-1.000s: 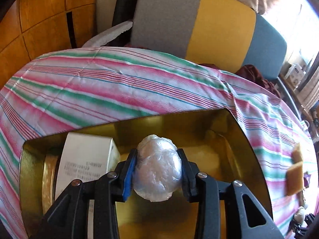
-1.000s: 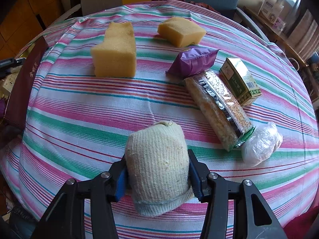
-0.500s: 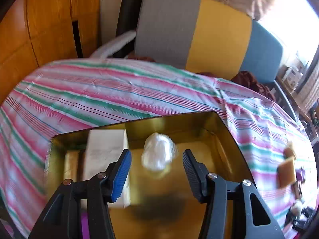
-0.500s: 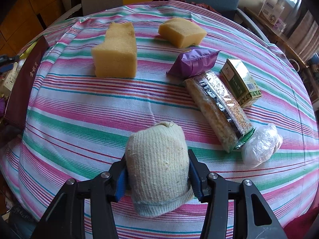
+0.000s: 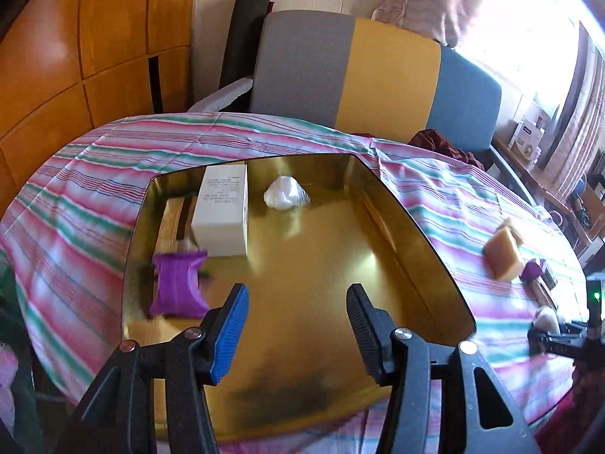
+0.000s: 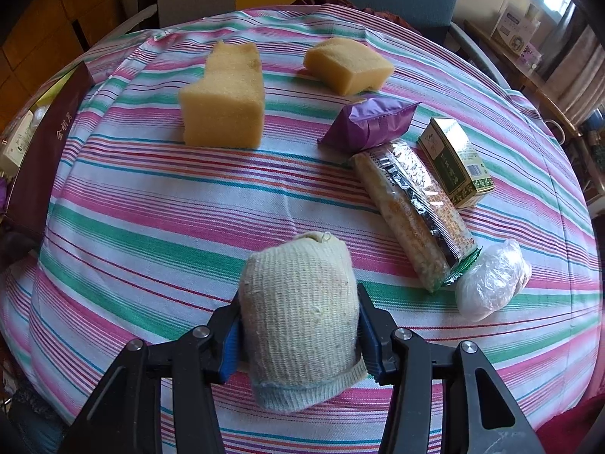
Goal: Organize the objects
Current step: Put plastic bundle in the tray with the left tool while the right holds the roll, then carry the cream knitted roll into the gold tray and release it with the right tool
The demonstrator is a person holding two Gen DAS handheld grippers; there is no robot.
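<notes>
Right gripper (image 6: 298,335) fingers clamped on rolled cloth (image 6: 300,317), gold box (image 5: 427,249) well off leftward; left gripper (image 5: 297,331) fingers apart, empty, directly above box.

Gold tray (image 5: 408,227): glossy, mirror-like lining, smooth; looks like foil-faced card or metal, cannot tell which. Its outer wall (image 6: 41,143) is matt maroon with gilt lettering.

Inside the tray: white box (image 5: 223,212), matt card; purple packet (image 5: 177,287), shiny plastic film; white bundle (image 5: 285,196), crinkled clear plastic wrap.

Tablecloth (image 6: 159,204) under the tray: woven striped cotton-like cloth, matt, faintly creased.

On the cloth right of the tray: two yellow sponges (image 6: 227,102) (image 6: 348,64), porous, rough foam; long snack pack (image 6: 412,208), glossy clear and silvered film; green carton (image 6: 455,162), printed card with slight sheen; rolled knit cloth (image 6: 298,317), coarse, ribbed, off-white.

Wall panels (image 5: 75,56) behind the tray: varnished wood, glossy.
</notes>
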